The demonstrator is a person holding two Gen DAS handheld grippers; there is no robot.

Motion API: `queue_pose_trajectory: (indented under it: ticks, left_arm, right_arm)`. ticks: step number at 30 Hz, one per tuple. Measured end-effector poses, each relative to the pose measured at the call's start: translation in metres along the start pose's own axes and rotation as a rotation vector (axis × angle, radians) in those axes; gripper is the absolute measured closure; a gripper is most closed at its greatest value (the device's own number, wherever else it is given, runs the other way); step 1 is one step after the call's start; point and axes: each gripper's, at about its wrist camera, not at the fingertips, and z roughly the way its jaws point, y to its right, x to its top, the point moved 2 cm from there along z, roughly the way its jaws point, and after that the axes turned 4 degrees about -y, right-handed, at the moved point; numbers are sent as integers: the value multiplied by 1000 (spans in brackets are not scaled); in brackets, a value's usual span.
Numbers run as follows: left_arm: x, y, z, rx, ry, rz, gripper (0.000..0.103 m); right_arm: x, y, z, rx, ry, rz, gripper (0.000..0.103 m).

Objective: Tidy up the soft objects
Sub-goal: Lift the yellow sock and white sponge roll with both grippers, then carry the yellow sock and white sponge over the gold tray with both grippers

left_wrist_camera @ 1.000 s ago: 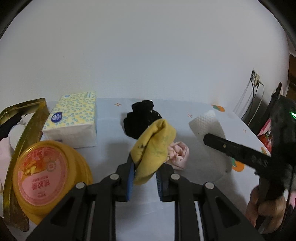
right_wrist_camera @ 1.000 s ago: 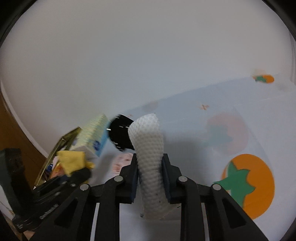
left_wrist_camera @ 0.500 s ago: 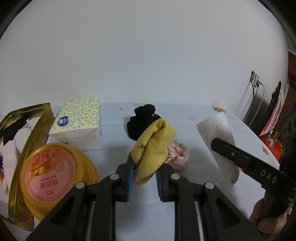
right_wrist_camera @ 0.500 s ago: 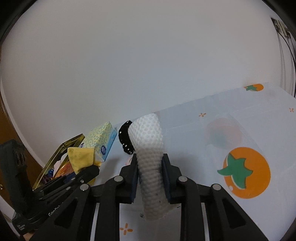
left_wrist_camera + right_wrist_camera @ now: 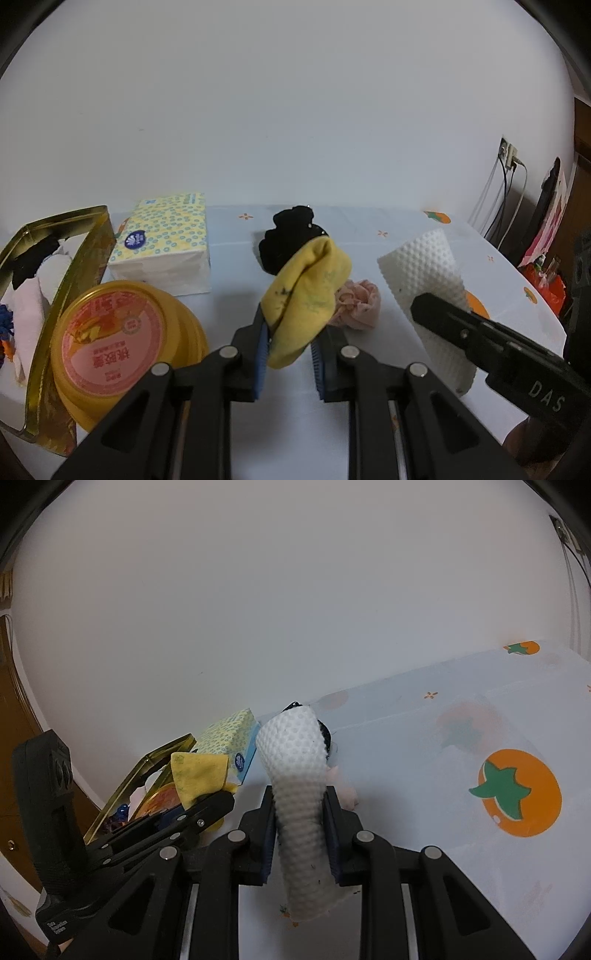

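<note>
Two soft things held off the counter: yellow cloth (image 5: 306,306) pinched in left gripper (image 5: 290,354), white sponge (image 5: 299,775) in right gripper (image 5: 301,834). Mid-carry; next, probably dropping both into gold tin (image 5: 88,236) at left edge.

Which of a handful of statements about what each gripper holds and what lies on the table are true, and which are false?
1. The left gripper is shut on a yellow cloth. True.
2. The right gripper holds a black sock. False: its jaws are shut on a white dimpled sponge cloth.
3. A pink fabric bundle lies on the tablecloth beyond the left jaws. True.
4. The tissue pack sits inside the gold tin. False: it stands on the tablecloth beside the tin.
5. The yellow round tub has its lid off. False: a pink-labelled lid covers it.
6. A black fabric bundle lies behind the yellow cloth. True.
</note>
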Motion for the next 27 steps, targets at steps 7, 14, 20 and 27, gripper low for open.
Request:
queue_pose_trajectory:
  ticks: [7,14,20,27]
  left_arm:
    - [-6,-6,-8,-3,12,20,84]
    - [-10,-17,-16,-3,19,19,84]
    - [-13,-25,-23,-3,27,18,84]
    - [-18,-35,-35,3,47,38,84]
  right_arm:
    - [-3,-12,-8,6,27,-39,77]
    - [-11,-33,-12,-2,60,-91,77]
    - [-16,-39,-12,26,48,-97,77]
    - [-19,-47,-12,46,48,-103,77]
